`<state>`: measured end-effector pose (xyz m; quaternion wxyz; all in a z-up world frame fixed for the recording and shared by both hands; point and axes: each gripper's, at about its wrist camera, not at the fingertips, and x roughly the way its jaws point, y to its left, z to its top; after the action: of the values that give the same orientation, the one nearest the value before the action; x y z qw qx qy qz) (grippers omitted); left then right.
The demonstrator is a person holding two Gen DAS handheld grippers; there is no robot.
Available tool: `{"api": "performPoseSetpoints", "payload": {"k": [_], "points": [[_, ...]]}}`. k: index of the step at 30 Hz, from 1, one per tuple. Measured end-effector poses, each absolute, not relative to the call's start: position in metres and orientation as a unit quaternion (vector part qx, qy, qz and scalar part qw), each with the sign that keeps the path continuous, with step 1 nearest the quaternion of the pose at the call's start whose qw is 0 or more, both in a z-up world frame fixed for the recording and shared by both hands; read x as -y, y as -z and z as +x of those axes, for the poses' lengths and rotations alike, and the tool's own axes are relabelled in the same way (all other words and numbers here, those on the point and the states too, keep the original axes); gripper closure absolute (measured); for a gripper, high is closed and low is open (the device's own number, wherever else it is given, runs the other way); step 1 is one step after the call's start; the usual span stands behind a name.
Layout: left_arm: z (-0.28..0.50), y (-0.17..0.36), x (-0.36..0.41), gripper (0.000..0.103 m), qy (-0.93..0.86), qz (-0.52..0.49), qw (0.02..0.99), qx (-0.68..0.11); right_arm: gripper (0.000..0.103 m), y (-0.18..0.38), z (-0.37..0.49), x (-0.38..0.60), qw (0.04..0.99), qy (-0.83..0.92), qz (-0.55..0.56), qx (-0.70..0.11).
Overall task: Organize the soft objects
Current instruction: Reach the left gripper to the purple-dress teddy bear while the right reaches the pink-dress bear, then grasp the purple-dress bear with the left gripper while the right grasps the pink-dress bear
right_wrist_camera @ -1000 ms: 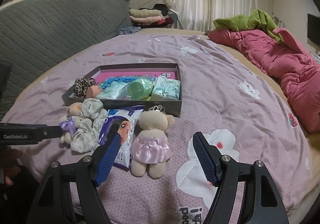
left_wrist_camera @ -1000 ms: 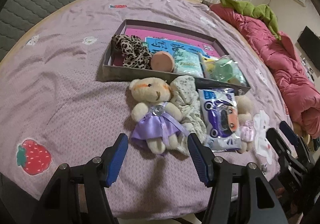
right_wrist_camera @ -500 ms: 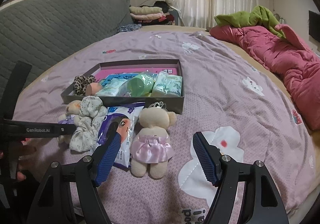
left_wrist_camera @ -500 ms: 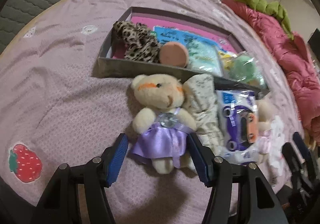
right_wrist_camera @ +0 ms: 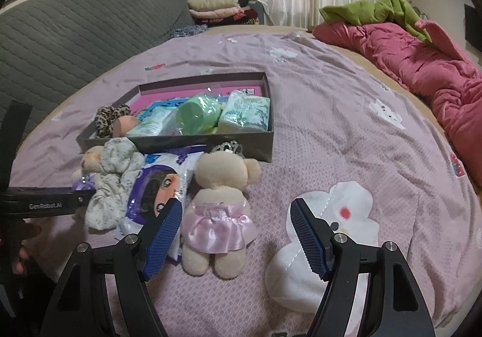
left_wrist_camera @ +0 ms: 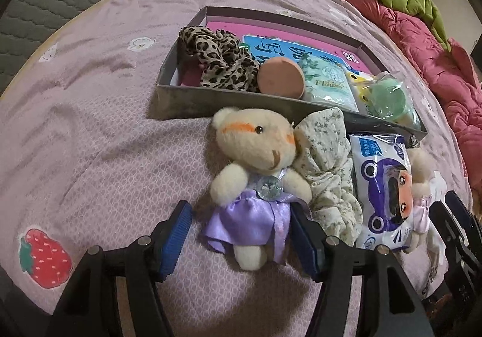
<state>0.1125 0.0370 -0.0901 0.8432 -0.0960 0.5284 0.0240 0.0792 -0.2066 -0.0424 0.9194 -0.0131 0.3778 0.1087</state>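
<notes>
The teddy bear (left_wrist_camera: 256,153) has fuzzy plush fur and a shiny satin skirt. The wipes packet (left_wrist_camera: 384,186) is glossy plastic; the bedsheet (left_wrist_camera: 90,126) is matt woven cloth.

Left gripper (left_wrist_camera: 241,239): jaws spread wide, blue ribbed pads (left_wrist_camera: 176,236) facing inward, fingers angled forward and down, low over surface. Nothing clamped between pads. Its black body also visible at left edge of right wrist view (right_wrist_camera: 45,201), lying level, with person's fingers partly seen beneath it.

Right gripper (right_wrist_camera: 236,236): jaws spread wide, pads (right_wrist_camera: 307,236) apart, nothing clamped, fingers pointing forward, low. Seen edge-on at far right of left wrist view (left_wrist_camera: 452,216).
</notes>
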Motion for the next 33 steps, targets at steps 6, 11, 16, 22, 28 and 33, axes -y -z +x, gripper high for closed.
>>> {"api": "performPoseSetpoints", "payload": {"k": [6, 11, 16, 22, 28, 33], "points": [[0.115, 0.094, -0.038, 0.036, -0.020, -0.095, 0.844, -0.527, 0.027, 0.050, 0.089, 0.205, 0.917, -0.106, -0.015, -0.385], [0.115, 0.096, -0.039, 0.036, -0.016, -0.099, 0.845, -0.525, 0.027, 0.059, 0.100, 0.200, 0.914, -0.109, -0.024, -0.390], [0.118, 0.098, -0.040, 0.035, -0.015, -0.096, 0.846, -0.524, 0.027, 0.067, 0.109, 0.195, 0.911, -0.118, -0.027, -0.393], [0.122, 0.099, -0.038, 0.034, -0.014, -0.093, 0.846, -0.524, 0.030, 0.075, 0.120, 0.190, 0.911, -0.123, -0.037, -0.393], [0.130, 0.101, -0.036, 0.033, -0.015, -0.087, 0.848, -0.523, 0.055, 0.075, 0.120, 0.177, 0.911, -0.145, -0.067, -0.380], [0.134, 0.103, -0.034, 0.033, -0.016, -0.087, 0.851, -0.518, 0.059, 0.073, 0.120, 0.182, 0.911, -0.150, -0.054, -0.381]]}}
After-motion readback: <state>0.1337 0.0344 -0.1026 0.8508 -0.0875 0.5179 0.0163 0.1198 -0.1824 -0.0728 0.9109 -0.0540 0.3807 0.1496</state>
